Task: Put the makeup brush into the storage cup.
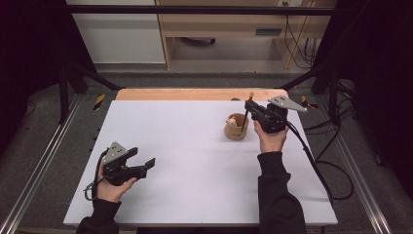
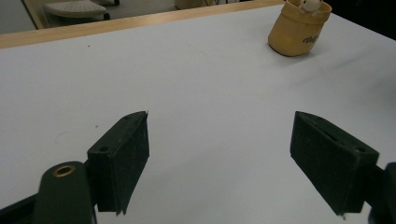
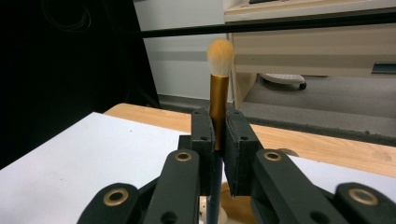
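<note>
1. From the high view I see the left hand-held gripper point(image 1: 141, 165) low over the near left part of the white table point(image 1: 195, 165), held in the person's left hand point(image 1: 113, 187), its grey three-cornered plate on top.
2. Its jaws stand wide apart with nothing between them; in the left gripper view point(image 2: 219, 163) I look straight through the gap onto bare white tabletop.
3. The right hand-held gripper point(image 1: 249, 108) is up at the far right of the table, held in the person's right hand point(image 1: 271, 141), with a dark sleeve running back to the near edge.
4. In the right gripper view its jaws are pressed against a makeup brush point(image 3: 218, 93), pinching the gold ferrule so the pale bristle tip stands upright above the pads and the dark handle runs down below them.
5. In the high view the brush point(image 1: 247, 114) is a thin, near-upright stick with its lower end at the rim of a small tan cup point(image 1: 236, 127).
6. The cup stands on the table just beside the right gripper, well apart from the left one.
7. In the left gripper view the cup point(image 2: 299, 28) sits at the far right, with something pale poking out of its mouth; I cannot make out what it is, possibly another brush head.
8. A strip of bare wood point(image 1: 195, 94) shows along the far edge of the table beyond the white surface.
</note>
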### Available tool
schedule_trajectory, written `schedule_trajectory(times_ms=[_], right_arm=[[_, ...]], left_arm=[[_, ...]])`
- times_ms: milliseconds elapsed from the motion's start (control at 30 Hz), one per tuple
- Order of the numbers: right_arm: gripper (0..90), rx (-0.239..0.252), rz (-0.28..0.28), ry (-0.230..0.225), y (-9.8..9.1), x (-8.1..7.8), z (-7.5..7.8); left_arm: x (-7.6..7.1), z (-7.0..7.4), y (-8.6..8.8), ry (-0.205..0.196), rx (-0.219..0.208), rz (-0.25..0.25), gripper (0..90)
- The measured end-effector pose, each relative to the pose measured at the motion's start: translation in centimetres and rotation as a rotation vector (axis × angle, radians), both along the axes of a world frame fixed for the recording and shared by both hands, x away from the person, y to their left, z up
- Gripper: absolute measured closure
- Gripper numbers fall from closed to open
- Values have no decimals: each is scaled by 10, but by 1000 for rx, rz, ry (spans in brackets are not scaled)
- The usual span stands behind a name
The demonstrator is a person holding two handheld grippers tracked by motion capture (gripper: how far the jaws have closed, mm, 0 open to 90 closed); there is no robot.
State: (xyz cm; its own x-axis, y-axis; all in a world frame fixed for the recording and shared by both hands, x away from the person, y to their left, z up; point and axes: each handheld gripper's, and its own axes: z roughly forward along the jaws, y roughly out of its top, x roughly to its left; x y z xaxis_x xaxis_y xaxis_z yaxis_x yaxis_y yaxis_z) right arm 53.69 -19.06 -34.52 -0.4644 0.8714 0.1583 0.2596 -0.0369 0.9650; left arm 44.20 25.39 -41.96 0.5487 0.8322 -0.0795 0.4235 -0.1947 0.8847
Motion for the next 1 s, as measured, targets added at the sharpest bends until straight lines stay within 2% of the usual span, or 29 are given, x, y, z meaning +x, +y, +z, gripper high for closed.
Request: schedule_trajectory(times_ms=[267, 1000], right_arm=[[836, -10, -15, -14, 1, 9, 1], [836, -10, -72, -1, 1, 36, -8]], left_arm=[[0, 1, 0, -4, -1, 0, 193], [0, 1, 0, -6, 1, -1, 193]])
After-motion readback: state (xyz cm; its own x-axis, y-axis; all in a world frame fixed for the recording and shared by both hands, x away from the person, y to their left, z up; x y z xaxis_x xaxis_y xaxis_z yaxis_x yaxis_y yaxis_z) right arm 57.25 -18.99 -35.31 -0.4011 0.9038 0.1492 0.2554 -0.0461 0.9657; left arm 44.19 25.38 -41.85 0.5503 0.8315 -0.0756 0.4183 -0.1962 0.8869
